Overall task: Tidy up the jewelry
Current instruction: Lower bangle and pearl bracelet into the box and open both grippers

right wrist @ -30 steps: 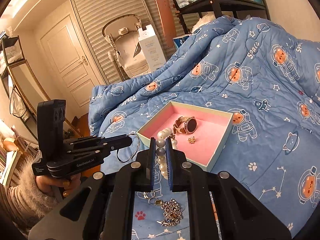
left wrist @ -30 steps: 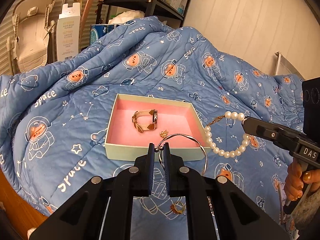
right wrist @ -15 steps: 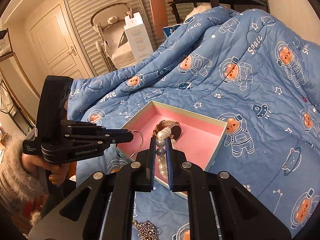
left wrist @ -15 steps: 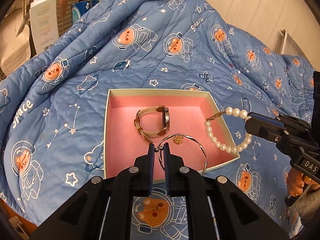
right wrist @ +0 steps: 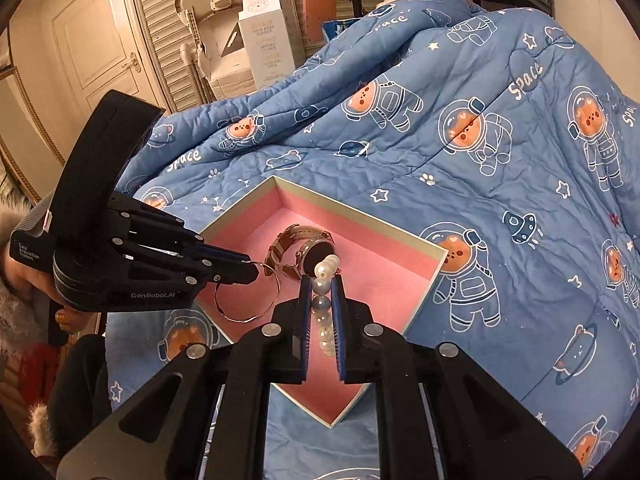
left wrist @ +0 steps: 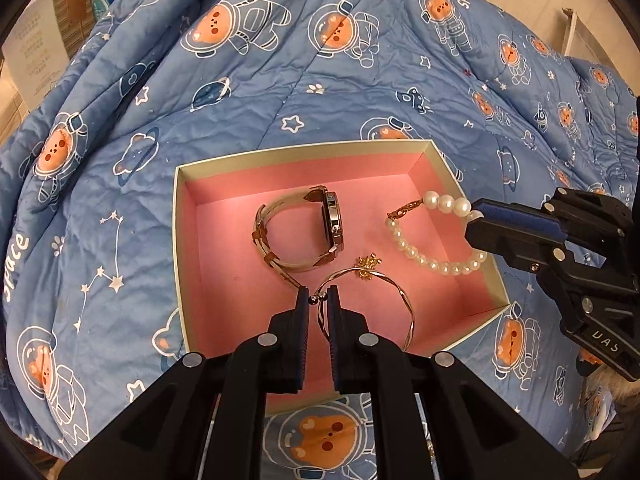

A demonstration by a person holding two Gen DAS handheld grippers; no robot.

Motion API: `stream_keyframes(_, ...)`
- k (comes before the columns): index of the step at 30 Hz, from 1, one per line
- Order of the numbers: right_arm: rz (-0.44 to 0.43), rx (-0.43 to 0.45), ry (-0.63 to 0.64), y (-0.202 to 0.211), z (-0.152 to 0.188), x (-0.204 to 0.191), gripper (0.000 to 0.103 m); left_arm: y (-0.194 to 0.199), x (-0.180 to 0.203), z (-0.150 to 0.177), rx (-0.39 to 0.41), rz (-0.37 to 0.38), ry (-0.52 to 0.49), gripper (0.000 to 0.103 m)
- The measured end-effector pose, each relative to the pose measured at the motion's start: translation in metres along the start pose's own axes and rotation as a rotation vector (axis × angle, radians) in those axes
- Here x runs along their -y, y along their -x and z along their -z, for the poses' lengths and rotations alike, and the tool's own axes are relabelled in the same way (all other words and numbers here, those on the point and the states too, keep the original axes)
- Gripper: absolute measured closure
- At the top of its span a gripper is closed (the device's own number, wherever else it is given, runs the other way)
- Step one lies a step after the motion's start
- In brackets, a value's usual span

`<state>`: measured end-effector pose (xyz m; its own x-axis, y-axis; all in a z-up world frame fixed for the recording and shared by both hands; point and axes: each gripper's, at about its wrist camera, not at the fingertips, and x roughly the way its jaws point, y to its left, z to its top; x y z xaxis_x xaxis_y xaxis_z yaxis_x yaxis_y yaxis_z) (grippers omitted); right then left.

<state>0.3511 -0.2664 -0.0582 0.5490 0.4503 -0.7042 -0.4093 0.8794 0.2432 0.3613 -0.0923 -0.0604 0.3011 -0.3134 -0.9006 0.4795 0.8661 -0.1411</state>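
My left hand-held gripper [left wrist: 318, 300] pinches the bangle [left wrist: 370, 304] by its end, so the hoop hangs over the box [left wrist: 180, 240]. My right hand-held gripper [right wrist: 321, 286] pinches the pearls [left wrist: 432, 236], dangling inside for release. Beyond them lies the watch [left wrist: 304, 232] on the pink floor.

Your left gripper [left wrist: 318, 300] hides the near part of the bangle [left wrist: 394, 292] in its own view. Your right gripper [right wrist: 321, 292] covers several beads of the pearl bracelet [right wrist: 326, 266], and the clasp is out of sight there. The small gold charm [left wrist: 367, 267] is too small to identify. The white carton's [right wrist: 267, 36] print is unreadable.
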Motion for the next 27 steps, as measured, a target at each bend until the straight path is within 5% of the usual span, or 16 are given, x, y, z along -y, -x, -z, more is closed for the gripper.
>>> stream_keyframes(14, 0.114, -0.024, 0.109, -0.033, -0.013, -0.007, 0.093, -0.03, -0.002, -0.006, -0.116, -0.113, -0.068, 0.095)
stream_keyframes(27, 0.032, -0.143, 0.013, -0.065, -0.001, -0.001, 0.093, -0.034, -0.002, -0.006, -0.097, -0.126, -0.066, 0.094)
